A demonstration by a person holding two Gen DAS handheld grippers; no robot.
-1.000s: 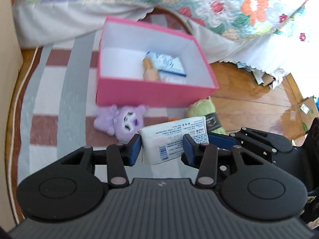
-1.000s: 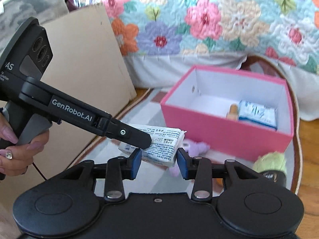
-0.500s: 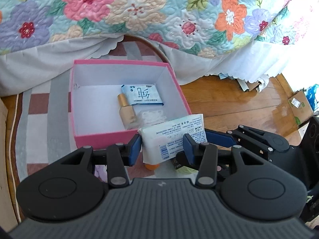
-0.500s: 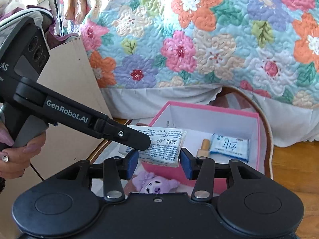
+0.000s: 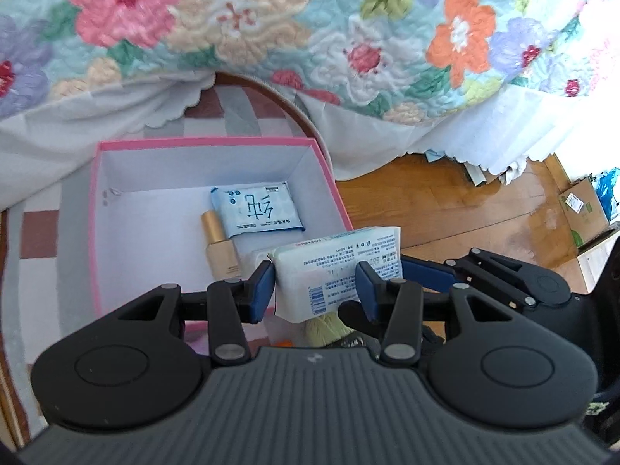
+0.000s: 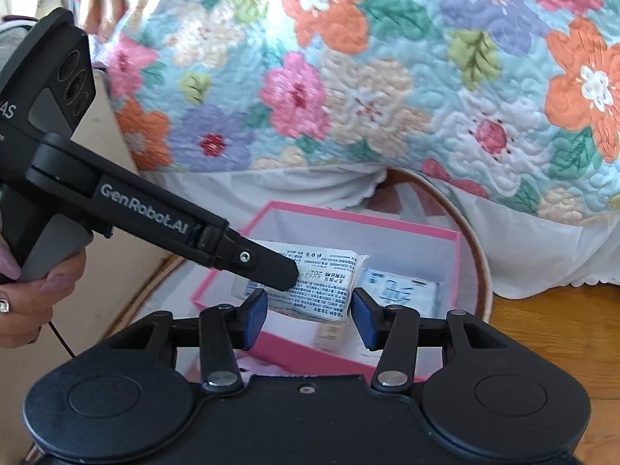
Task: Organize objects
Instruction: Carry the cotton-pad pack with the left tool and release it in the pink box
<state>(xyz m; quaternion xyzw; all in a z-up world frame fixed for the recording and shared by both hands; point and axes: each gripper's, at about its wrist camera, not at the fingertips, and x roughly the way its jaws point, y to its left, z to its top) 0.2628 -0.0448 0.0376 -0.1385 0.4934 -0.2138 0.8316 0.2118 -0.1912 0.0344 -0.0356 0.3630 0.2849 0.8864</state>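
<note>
Holding the pack in my left claw, I am keeping both blue pads pressed on its soft sides while it is hanging over the near right corner of the box. My right claw is standing apart: in the right wrist view its pads are bracketing the pack's free end with gaps showing on both sides, so they are pressing on nothing.

The pack is being gripped low, with most of its length sticking out past my pads. I am judging that a quick tilt could let the slick wrapper slide out early, and that it could then drop onto the pink rim or onto the floor beside the box.

Inside, a bottle and a blue sachet are lying near the right wall. Releasing here, I am risking the pack landing on the bottle and knocking it about. My right claw is sitting very near my left one, so the two could also bump.
</note>
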